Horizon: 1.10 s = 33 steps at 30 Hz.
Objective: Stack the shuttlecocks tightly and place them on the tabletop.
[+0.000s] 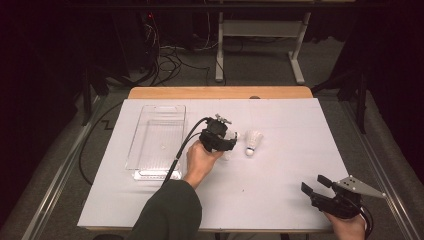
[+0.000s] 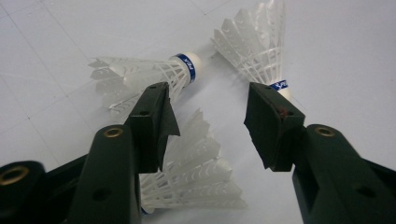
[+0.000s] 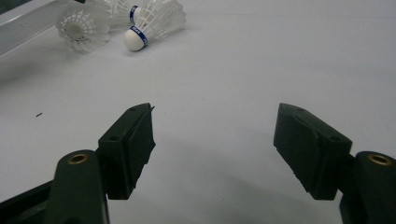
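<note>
Fingers (image 1: 231,142) of the left gripper stood apart in the high view, empty, near the middle of the worktop (image 1: 280,200), beside a shuttlecock (image 1: 253,143) lying on its side with the cork toward the near edge; a clear tray (image 1: 137,145) sat by the left edge, probably the place meant for the birdies. The right gripper (image 1: 316,185) rested at the near right corner, its fingers spread with nothing between them, apparently parked out of the way. In the left gripper view, the open fingers (image 2: 152,123) framed three shuttlecocks: one (image 2: 144,77) lying crosswise beyond the left pad, one (image 2: 254,44) beyond the right pad with its cork hidden behind it, and a third (image 2: 198,175) low between the pads, untouched; that spread looked suited to closing on its feather skirt. In the right gripper view, wide fingers (image 3: 133,144) pointed over bare worktop toward the distant shuttlecock cluster (image 3: 135,28) near the tray's wall (image 3: 23,28).
</note>
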Each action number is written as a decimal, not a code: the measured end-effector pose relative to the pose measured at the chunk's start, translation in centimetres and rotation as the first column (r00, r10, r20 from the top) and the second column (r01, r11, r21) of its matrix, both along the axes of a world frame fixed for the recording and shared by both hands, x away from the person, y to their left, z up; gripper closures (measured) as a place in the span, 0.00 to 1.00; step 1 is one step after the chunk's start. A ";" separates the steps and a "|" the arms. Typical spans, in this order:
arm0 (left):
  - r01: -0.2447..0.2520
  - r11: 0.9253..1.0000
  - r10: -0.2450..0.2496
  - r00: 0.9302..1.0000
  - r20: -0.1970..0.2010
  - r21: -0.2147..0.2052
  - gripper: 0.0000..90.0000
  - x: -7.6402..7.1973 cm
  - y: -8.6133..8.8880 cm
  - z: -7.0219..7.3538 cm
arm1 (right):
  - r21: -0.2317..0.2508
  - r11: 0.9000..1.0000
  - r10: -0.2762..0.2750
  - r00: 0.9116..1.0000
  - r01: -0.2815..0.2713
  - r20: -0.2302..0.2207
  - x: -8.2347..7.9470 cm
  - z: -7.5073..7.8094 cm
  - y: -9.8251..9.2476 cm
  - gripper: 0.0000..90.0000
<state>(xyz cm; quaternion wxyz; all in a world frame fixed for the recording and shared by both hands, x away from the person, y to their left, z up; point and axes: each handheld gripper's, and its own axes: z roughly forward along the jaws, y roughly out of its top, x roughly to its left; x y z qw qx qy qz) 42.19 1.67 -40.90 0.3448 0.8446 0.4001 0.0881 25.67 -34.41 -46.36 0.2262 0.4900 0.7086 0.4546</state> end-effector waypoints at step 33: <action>0.019 0.998 -0.019 1.000 -0.003 -0.053 0.44 -2.7 3.9 1.9 | -0.005 1.000 -0.006 1.000 0.006 -0.001 0.0 0.0 0.1 0.33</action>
